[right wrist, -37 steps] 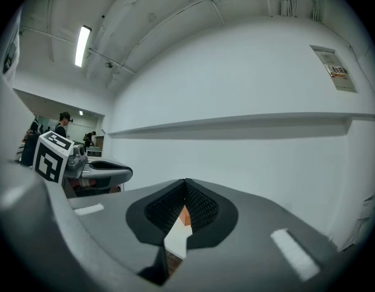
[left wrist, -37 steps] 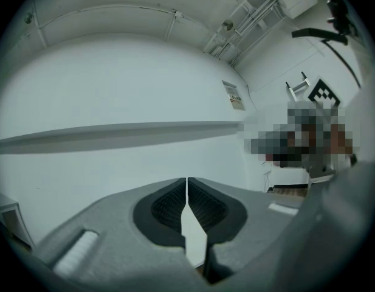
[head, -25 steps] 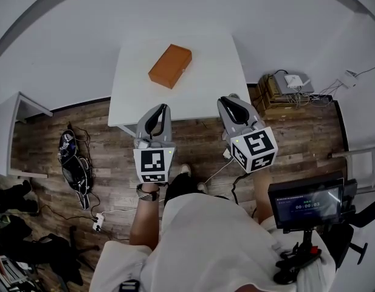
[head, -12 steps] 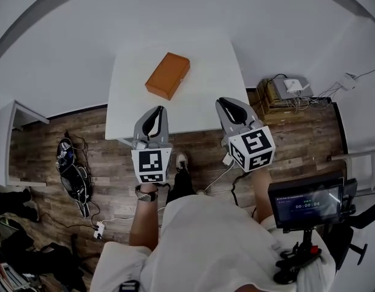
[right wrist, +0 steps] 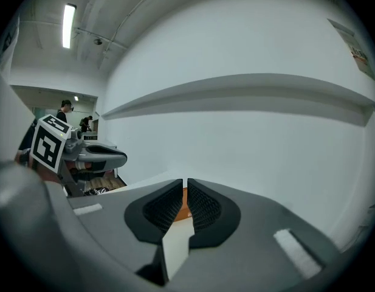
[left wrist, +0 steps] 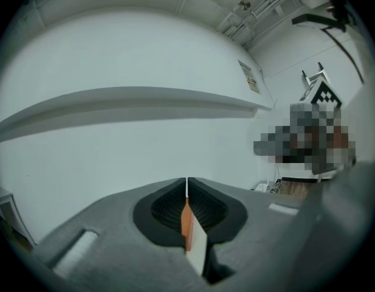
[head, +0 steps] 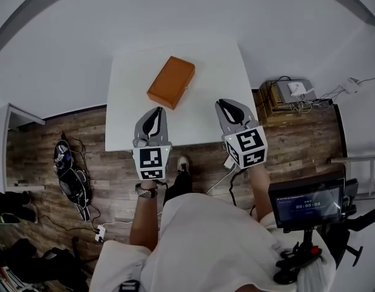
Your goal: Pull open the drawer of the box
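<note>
An orange-brown box (head: pixel 171 82) lies at an angle on the white table (head: pixel 211 66), left of the middle, with its drawer closed as far as I can see. My left gripper (head: pixel 155 115) is shut and empty, hovering over the table's near edge just short of the box. My right gripper (head: pixel 231 107) is also shut and empty, over the near edge to the right of the box. In the left gripper view the jaws (left wrist: pixel 187 181) meet, and a strip of the box (left wrist: pixel 185 221) shows below. In the right gripper view the jaws (right wrist: pixel 185 182) stand together, with a sliver of the box (right wrist: pixel 185 202) between them.
Wooden floor surrounds the table. A tangle of cables and gear (head: pixel 68 169) lies on the floor at the left. A stack of boxes with a device and wires (head: pixel 287 93) sits at the right. A small monitor on a stand (head: pixel 306 202) is at my right side.
The table and box have drawn closer in the head view. Both grippers, still shut, now reach over the table's near edge instead of hanging short of it.
</note>
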